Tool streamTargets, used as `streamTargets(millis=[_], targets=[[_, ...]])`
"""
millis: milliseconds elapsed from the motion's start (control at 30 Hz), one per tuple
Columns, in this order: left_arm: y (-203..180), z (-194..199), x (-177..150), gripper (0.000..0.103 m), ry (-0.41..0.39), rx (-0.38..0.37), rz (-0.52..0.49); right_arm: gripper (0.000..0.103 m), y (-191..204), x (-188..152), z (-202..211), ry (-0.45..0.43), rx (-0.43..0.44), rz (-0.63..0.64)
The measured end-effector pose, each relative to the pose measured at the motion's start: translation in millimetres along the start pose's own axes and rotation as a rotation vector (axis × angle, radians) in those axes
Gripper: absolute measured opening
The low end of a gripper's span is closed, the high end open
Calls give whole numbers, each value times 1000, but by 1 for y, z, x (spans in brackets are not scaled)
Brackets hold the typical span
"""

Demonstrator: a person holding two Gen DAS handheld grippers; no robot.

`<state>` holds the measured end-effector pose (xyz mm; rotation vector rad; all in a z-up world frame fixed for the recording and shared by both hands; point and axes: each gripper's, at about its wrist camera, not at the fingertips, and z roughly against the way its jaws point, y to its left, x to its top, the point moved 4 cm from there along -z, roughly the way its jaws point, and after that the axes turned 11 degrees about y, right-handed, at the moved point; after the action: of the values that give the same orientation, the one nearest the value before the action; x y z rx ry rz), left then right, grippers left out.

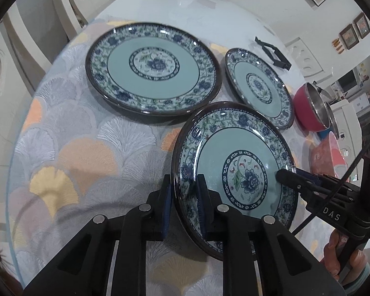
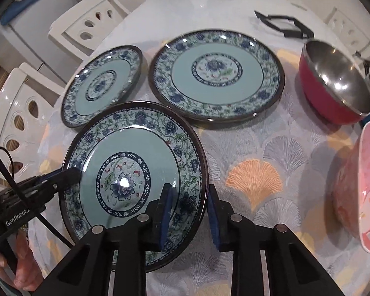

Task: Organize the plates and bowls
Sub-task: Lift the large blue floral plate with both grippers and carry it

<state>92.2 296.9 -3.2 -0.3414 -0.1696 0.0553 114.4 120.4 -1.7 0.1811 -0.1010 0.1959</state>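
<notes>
Both grippers have hold of the same nearest plate [image 1: 234,170], one on each side of its rim: the left gripper [image 1: 183,207] is clamped over the plate's left edge, one blue pad on the patterned face and one under the dark outer lip, and the right gripper [image 2: 188,218] is pinched on the opposite edge in the same way. Taking it from both sides looks sensible, since the plate is broad, glazed and slick, and a single pinch on the rim would let it swing. It sits at the near edge of the round table [image 2: 204,5], tilted a little; whether it is clear of the tablecloth [image 1: 91,153] I cannot tell. Two matching plates lie flat further in, a large plate [image 1: 153,66] and a smaller plate [image 1: 259,86] just beside it, all shallow, glossy, teal-centred with blue flower borders and dark rims. Toward the table's right edge stand a red bowl [image 2: 333,86] with a shiny metal lining and a pink bowl [image 2: 357,190]. The cloth is woven, with fan-shaped leaves.
</notes>
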Motion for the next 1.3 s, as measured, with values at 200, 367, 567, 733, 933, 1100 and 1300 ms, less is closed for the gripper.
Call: streamTargets(millis=[200, 367, 567, 733, 933, 1100, 1300], targets=[[-3, 33, -7, 15, -65, 21, -4, 26, 13, -9, 25, -40, 13, 12], [-1, 66, -24, 15, -130, 29, 6, 26, 35, -25, 55, -88, 18, 48], [10, 96, -56, 15, -183, 40, 26, 26, 63, -55, 76, -123, 13, 108], [22, 104, -85, 16, -188, 66, 51, 27, 82, -82, 72, -100, 25, 147], [40, 98, -114, 17, -161, 91, 88, 27, 97, -109, 56, -50, 44, 178], [52, 90, -134, 17, -142, 101, 111, 27, 104, -122, 44, -17, 45, 196], [56, 78, -148, 17, -116, 105, 122, 27, 105, -126, 31, 22, 46, 195]])
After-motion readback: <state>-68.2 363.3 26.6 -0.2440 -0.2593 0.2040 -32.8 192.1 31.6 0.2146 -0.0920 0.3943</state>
